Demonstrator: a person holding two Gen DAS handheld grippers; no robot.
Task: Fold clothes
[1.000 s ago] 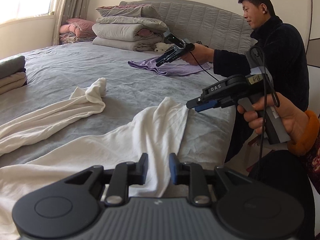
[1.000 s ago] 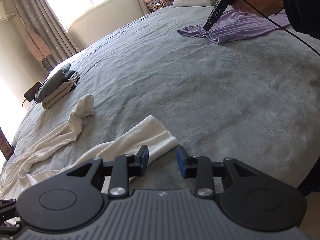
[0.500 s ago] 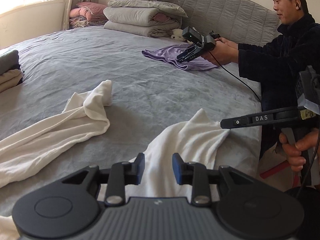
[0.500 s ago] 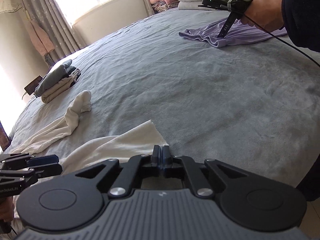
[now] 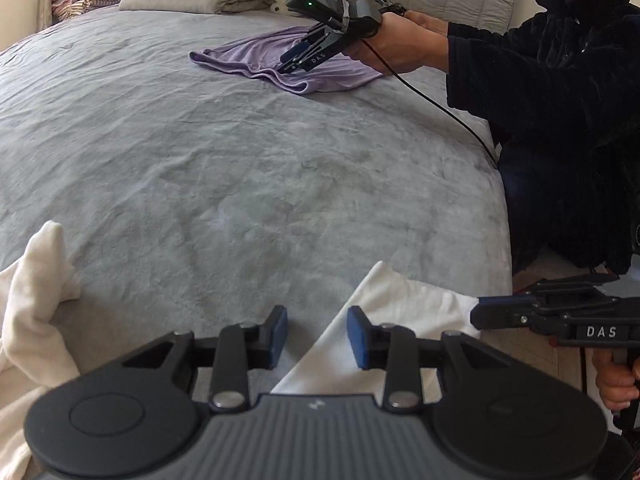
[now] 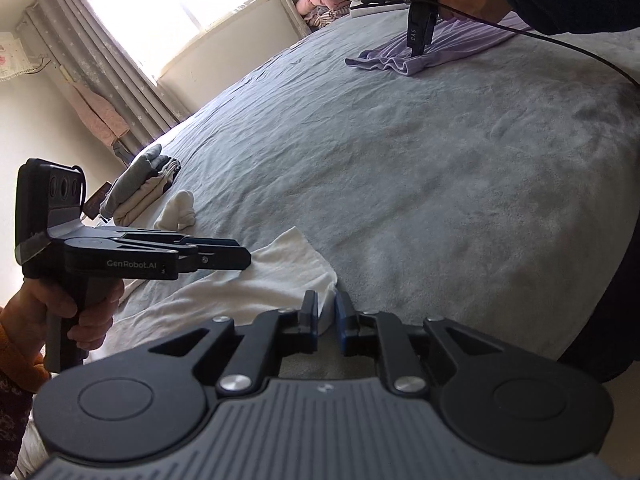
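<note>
Here, by label:
Right tool (image 6: 326, 318): pinched on a corner of the white cloth (image 6: 280, 276), at the near edge of the bed (image 6: 400, 140).
Left tool (image 5: 316, 336): held spread, 1 pad over the cloth's edge, nothing gripped.
Cloth: spread across the bed.

Soft white cloth garment (image 5: 404, 304), seemingly cotton.

Your white garment (image 5: 404, 304) lies low in the frame on the plain grey bed (image 5: 240, 152). A lilac top (image 5: 280, 60) sits top centre. Your black tongs (image 5: 316, 338) carry blue pads (image 5: 354, 328). Star-dotted grey curtains (image 6: 116, 80) hang upper left.
</note>
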